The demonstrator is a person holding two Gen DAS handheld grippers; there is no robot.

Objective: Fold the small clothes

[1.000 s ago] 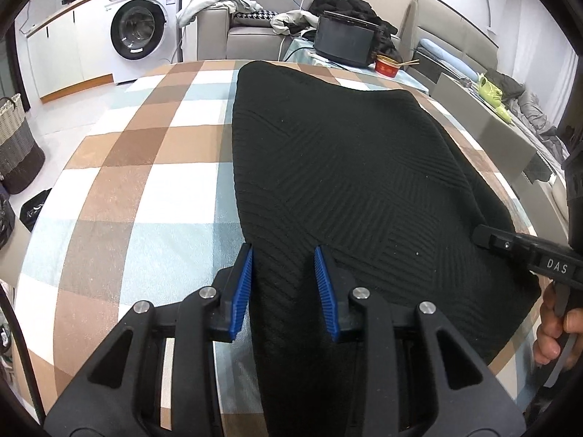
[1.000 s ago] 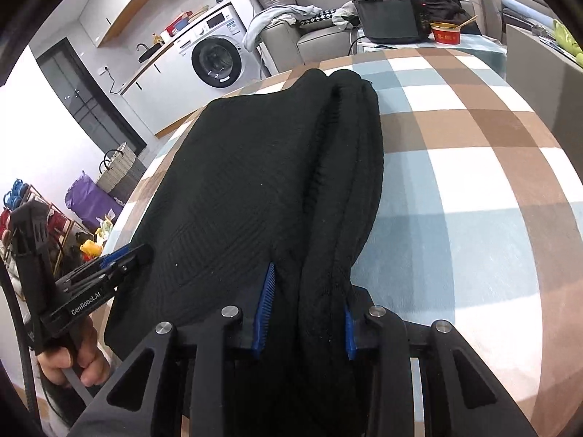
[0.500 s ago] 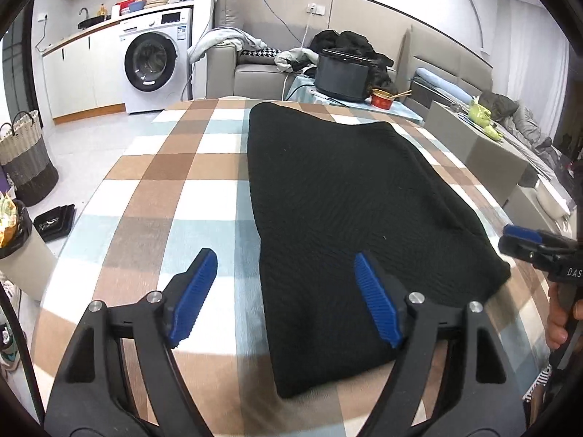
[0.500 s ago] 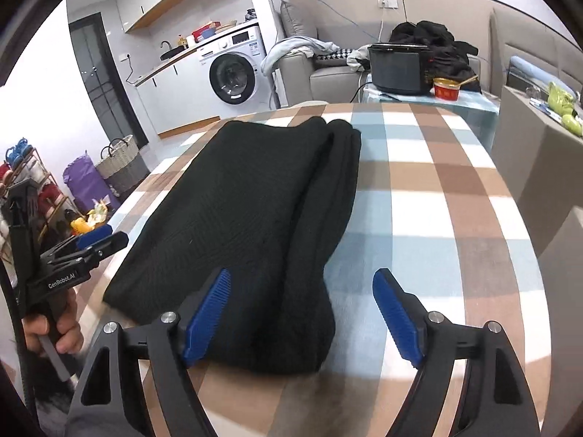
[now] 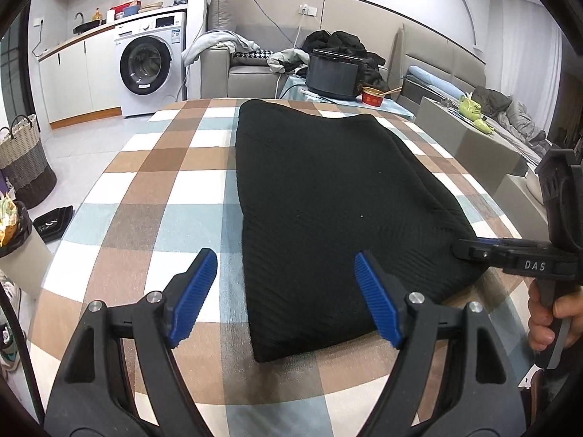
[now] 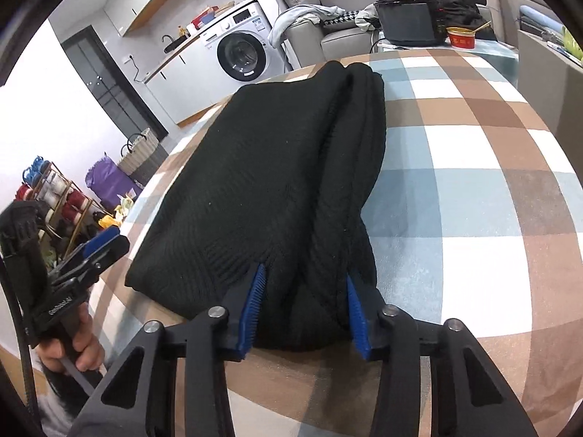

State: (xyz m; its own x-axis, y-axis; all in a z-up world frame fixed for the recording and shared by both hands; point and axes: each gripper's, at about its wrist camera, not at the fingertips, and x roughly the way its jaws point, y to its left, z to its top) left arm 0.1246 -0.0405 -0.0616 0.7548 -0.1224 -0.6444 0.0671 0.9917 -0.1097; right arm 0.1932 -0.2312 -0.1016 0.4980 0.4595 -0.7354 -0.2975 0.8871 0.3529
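Observation:
A black knitted garment [image 5: 328, 196] lies folded lengthways on the checked tablecloth [image 5: 156, 189]; it also shows in the right wrist view [image 6: 277, 167]. My left gripper [image 5: 286, 296] is open, hovering over the garment's near left corner, touching nothing. My right gripper [image 6: 304, 307] has its blue pads on either side of the thick folded edge at the garment's near right end, jaws partly closed around the cloth. The right gripper also shows in the left wrist view [image 5: 473, 251] at the garment's right corner. The left gripper shows in the right wrist view [image 6: 98, 244].
The table's near edge runs just below both grippers. Beyond the table stand a washing machine [image 5: 149, 69], a sofa with clothes [image 5: 255, 62], a black appliance [image 5: 333, 76] and a red bowl [image 5: 373, 95]. A woven basket [image 5: 22, 160] stands on the floor at left.
Both grippers opened and drew back from the garment half a second ago. Since then the right gripper has come forward again and closed partly around the folded right edge; the left stays open.

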